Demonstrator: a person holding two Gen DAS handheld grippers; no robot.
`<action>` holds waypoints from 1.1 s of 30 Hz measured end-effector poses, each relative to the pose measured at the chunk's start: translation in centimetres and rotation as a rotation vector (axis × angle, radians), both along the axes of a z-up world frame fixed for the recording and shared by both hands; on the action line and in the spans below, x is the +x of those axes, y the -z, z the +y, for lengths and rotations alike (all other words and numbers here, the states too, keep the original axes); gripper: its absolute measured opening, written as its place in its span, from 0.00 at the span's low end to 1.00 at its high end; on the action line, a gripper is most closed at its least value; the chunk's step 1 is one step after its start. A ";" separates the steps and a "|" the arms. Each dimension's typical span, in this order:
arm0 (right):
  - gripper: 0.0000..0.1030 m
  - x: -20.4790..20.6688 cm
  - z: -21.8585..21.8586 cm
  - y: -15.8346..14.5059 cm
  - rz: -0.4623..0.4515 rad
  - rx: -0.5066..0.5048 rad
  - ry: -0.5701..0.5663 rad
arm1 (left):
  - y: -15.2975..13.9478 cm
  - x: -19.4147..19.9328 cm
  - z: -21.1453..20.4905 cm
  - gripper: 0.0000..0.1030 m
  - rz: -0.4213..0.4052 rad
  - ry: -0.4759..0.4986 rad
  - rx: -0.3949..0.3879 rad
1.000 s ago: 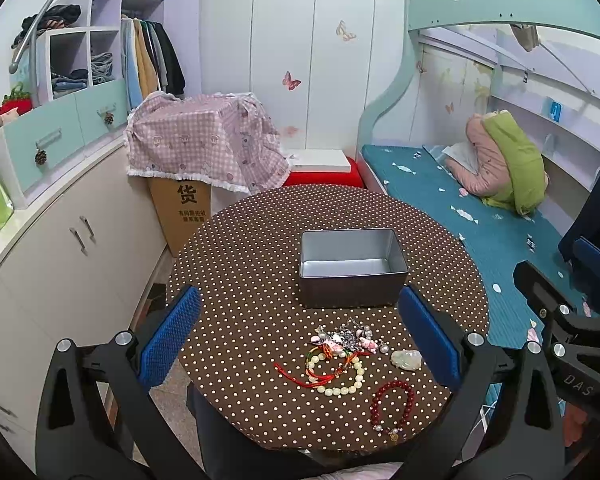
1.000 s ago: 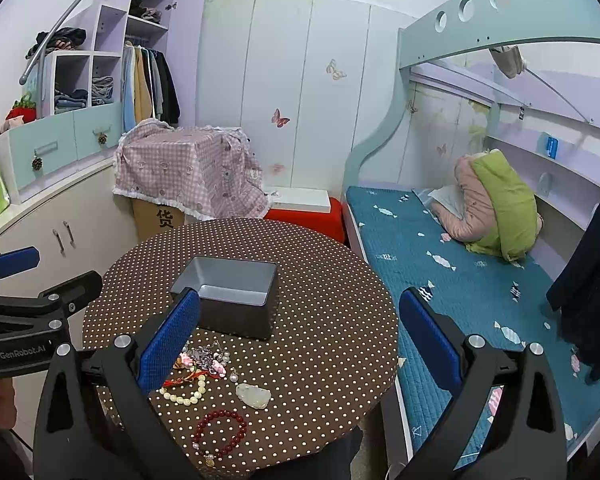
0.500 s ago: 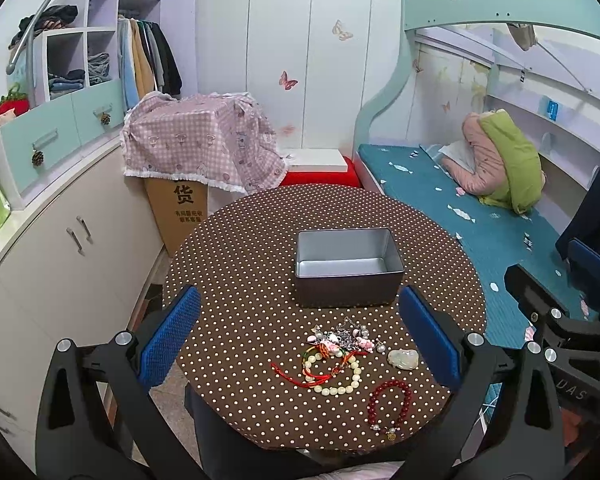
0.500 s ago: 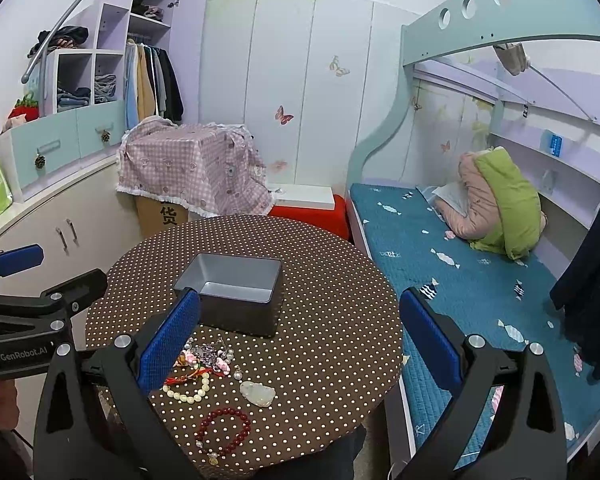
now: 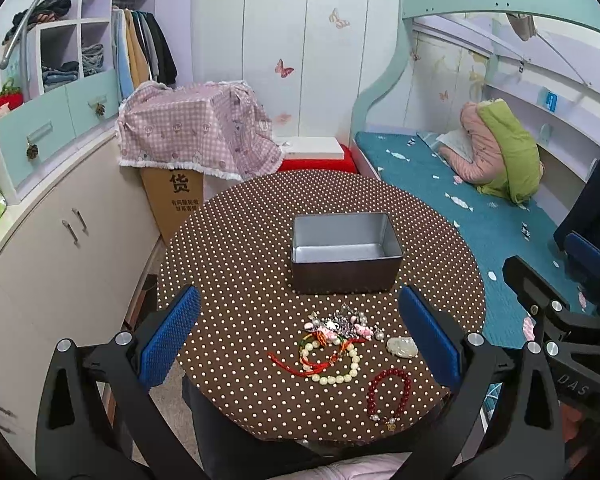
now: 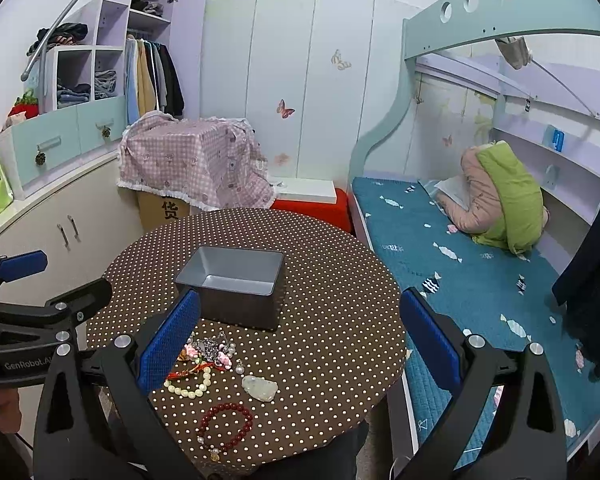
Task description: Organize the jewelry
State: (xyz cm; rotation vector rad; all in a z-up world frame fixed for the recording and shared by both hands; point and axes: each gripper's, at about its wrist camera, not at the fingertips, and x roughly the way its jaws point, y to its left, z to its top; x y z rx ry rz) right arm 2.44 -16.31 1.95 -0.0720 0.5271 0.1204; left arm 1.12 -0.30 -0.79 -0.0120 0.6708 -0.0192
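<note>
A round table with a brown polka-dot cloth holds an empty grey metal box. In front of the box lie a tangle of small charms, a cream bead bracelet with red cord, a pale jade pendant and a dark red bead bracelet. My left gripper is open and empty above the near table edge. My right gripper is open and empty, to the right of the jewelry.
White cabinets line the left wall. A cardboard box under a pink checked cloth stands behind the table. A bunk bed with a teal mattress runs along the right, with a red stool at its foot.
Both grippers have drifted slightly; the views shifted a little. The jewelry and the box have not moved. Both grippers stay open.
</note>
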 end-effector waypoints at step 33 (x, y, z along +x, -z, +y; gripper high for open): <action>0.77 2.2 0.6 11.2 0.453 0.018 -0.092 | 10.6 3.2 3.4 0.96 0.465 0.033 -0.183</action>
